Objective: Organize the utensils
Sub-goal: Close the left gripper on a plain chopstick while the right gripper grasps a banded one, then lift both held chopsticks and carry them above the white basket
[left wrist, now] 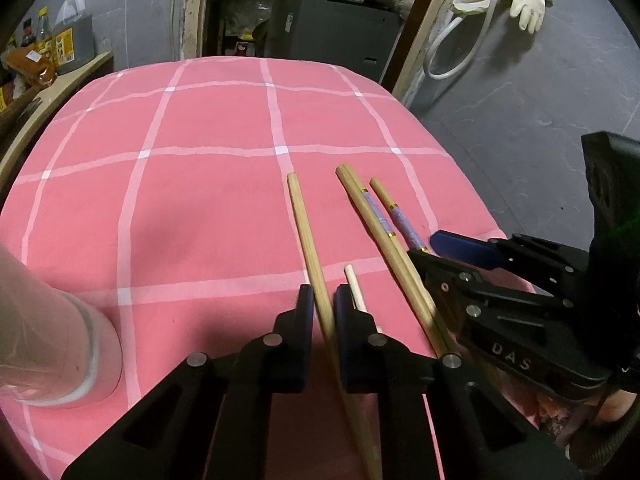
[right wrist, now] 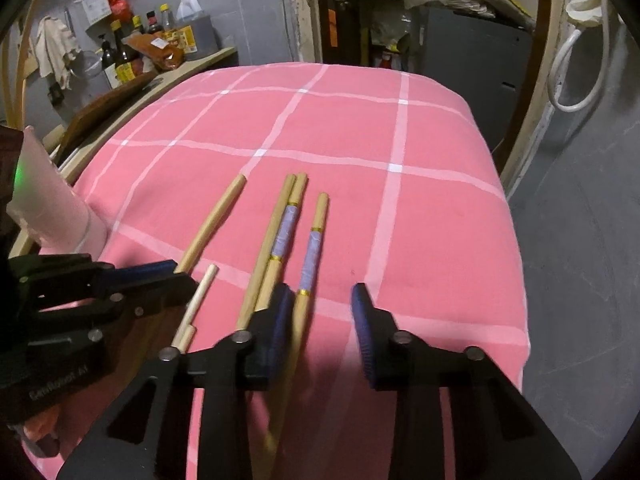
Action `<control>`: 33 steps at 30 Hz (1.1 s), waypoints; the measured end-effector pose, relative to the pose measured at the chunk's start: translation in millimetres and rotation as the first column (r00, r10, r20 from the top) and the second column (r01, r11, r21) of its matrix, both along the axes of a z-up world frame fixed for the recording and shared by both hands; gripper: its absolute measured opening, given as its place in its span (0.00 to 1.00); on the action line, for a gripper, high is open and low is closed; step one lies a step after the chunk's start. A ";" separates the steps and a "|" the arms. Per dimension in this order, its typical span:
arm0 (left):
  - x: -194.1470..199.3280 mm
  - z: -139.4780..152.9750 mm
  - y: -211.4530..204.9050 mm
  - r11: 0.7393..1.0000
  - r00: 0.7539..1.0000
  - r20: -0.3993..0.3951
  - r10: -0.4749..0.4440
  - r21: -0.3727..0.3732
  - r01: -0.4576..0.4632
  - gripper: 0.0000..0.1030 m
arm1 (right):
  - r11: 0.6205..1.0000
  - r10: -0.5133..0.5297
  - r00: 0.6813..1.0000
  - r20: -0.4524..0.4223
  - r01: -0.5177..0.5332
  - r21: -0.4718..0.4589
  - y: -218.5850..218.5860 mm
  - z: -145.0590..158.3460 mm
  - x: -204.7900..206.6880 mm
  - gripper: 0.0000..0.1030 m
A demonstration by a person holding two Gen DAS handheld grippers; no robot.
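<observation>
The counter (left wrist: 200, 128), draped in a pink checked cloth, holds everything. Its drop to the grey floor is on the side away from the plastic cup (left wrist: 72, 344). The cup stands upright near the counter's opposite edge and looks like where the utensils belong.

The step in hand appears to be the pick-up, with both hands working at once. The left tongs (left wrist: 323, 296), the nearer of the two to the cup, are nearly closed, and their pads pinch a plain chopstick (left wrist: 308, 232) low on its shaft. The right tongs (right wrist: 322, 292), further from the cup, stand partly open around a banded chopstick (right wrist: 310, 256). It lies against one pad, with a clear gap to the other, so nothing is gripped there yet.

Between those two sticks, another banded chopstick and a plain one (right wrist: 276, 232) lie touching, side by side. A thinner stick (right wrist: 202, 288) lies just beside the left tongs, on the side away from the cup.

Next, the right tongs probably need to finish closing. Each stick then has to be lifted and tipped upright before it goes across to the cup. The cloth between the sticks and the cup is bare, so that path is open. The two tongs sit close together, so lifting one at a time seems safer.
</observation>
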State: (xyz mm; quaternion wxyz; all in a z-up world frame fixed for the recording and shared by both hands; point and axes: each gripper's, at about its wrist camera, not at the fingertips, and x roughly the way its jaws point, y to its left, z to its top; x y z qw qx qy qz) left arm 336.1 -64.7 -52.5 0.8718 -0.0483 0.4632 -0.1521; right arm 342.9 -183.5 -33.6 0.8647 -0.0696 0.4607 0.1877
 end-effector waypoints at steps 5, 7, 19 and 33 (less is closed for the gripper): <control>-0.3 2.9 2.1 1.000 1.000 -0.021 0.005 -0.018 -0.006 0.05 | 0.999 -0.006 0.999 -0.035 0.008 0.049 -2.1 1.6 1.0 0.07; -3.4 3.8 2.5 1.000 1.000 -0.019 0.006 -0.022 -0.006 0.04 | 0.996 -0.018 0.999 -0.046 0.022 0.087 -5.0 2.8 -0.9 0.05; -57.5 43.6 18.0 0.996 0.974 0.227 0.029 -0.086 -0.010 0.04 | 0.943 -0.088 0.976 0.199 0.017 0.333 -19.2 57.3 -65.3 0.05; -130.5 116.2 62.9 0.968 0.766 0.609 0.207 -0.240 -0.071 0.04 | 0.887 -0.098 0.809 0.580 -0.194 0.420 24.6 127.3 -125.4 0.05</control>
